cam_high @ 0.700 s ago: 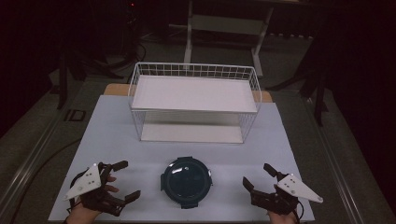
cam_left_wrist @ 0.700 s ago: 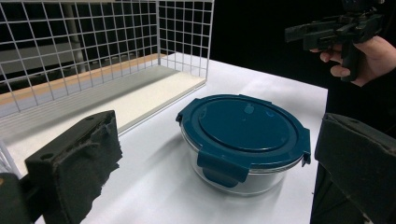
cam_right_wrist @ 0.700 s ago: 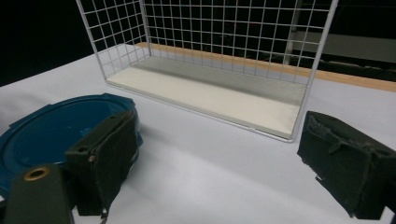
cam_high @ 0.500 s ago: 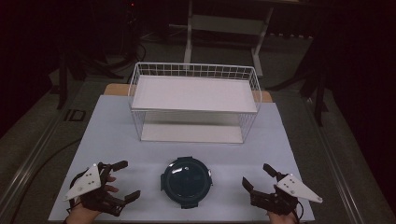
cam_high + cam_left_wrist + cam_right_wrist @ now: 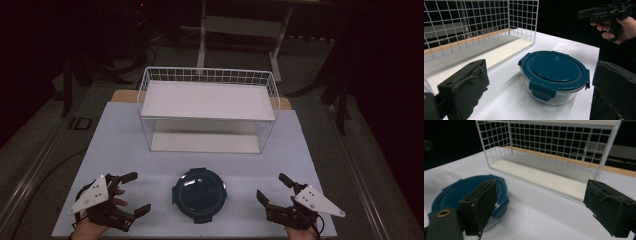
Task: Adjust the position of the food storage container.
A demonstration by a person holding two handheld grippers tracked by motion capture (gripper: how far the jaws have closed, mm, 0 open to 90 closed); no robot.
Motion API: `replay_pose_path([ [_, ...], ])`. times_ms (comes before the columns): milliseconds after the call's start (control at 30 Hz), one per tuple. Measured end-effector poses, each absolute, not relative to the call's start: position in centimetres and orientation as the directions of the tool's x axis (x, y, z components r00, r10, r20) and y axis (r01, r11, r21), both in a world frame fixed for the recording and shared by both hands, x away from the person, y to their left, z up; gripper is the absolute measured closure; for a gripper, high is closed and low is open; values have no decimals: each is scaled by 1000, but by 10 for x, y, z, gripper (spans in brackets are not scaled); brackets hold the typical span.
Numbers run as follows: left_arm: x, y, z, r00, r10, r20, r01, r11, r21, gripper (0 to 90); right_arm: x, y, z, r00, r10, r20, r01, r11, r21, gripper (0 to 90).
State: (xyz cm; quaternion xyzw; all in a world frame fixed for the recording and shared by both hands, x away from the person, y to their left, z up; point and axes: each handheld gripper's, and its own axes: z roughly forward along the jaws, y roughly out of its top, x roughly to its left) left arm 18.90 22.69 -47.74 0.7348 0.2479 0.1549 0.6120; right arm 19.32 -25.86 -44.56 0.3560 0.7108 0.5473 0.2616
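A round glass container with a dark blue clip-on lid (image 5: 200, 194) (image 5: 554, 75) (image 5: 459, 195) rests on the white table near its front edge, halfway between my two hands. Left of it my left gripper (image 5: 134, 192) (image 5: 539, 82) stands open, jaws wide apart and empty, aimed toward the container. On the other side my right gripper (image 5: 272, 189) (image 5: 541, 205) is open too, with nothing between its jaws. Neither gripper touches the container. In the left gripper view the right gripper (image 5: 604, 12) and its hand appear at the upper right.
A white wire rack (image 5: 207, 107) (image 5: 474, 27) (image 5: 549, 152) with a flat top shelf and a lower board stands behind the container at mid-table. Bare white tabletop (image 5: 120, 145) lies between rack and hands. Dark floor and stand legs surround the table.
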Motion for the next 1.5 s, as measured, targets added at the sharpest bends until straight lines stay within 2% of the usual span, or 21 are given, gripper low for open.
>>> replay_pose_path([
  [300,189,227,-475,833,545,-92,182,-113,977,3,197,-246,-433,-717,694,62,215,136,967,116],
  [467,189,228,-473,831,548,-90,178,-109,978,3,198,-233,-428,-732,679,57,215,151,965,116],
  [600,190,229,-472,831,550,-88,177,-110,978,3,199,-227,-428,-766,635,97,228,128,965,116],
  [1000,190,230,-473,831,548,-90,180,-112,977,3,191,-182,-455,-849,518,108,274,255,927,143],
  [1100,190,230,-473,831,550,-86,177,-114,978,3,188,-177,-459,-859,502,104,273,276,922,191],
  [1133,191,230,-473,832,548,-87,176,-112,978,3,186,-173,-462,-869,483,109,277,291,916,251],
  [1167,191,230,-473,832,548,-87,176,-112,978,3,186,-173,-462,-869,483,109,277,291,916,251],
  [1200,191,230,-472,833,548,-83,174,-116,978,3,184,-169,-467,-880,465,93,269,328,905,355],
  [1233,191,230,-472,833,548,-83,174,-116,978,3,184,-169,-467,-880,465,93,269,328,905,355],
  [1267,191,230,-472,833,547,-81,173,-119,978,3,182,-164,-472,-894,440,85,265,365,893,413],
  [1300,191,230,-472,833,547,-81,173,-119,978,3,182,-164,-472,-894,440,85,265,365,893,413],
  [1333,190,230,-473,833,547,-81,174,-119,978,3,182,-161,-477,-899,422,115,290,378,879,485],
  [1367,190,230,-473,833,547,-81,174,-119,978,3,182,-161,-477,-899,422,115,290,378,879,485],
  [1400,191,230,-473,833,548,-80,172,-120,978,3,183,-159,-481,-903,406,137,307,389,868,570],
  [1500,191,231,-473,831,550,-81,173,-116,978,3,183,-158,-484,-905,399,146,315,402,860,623],
])
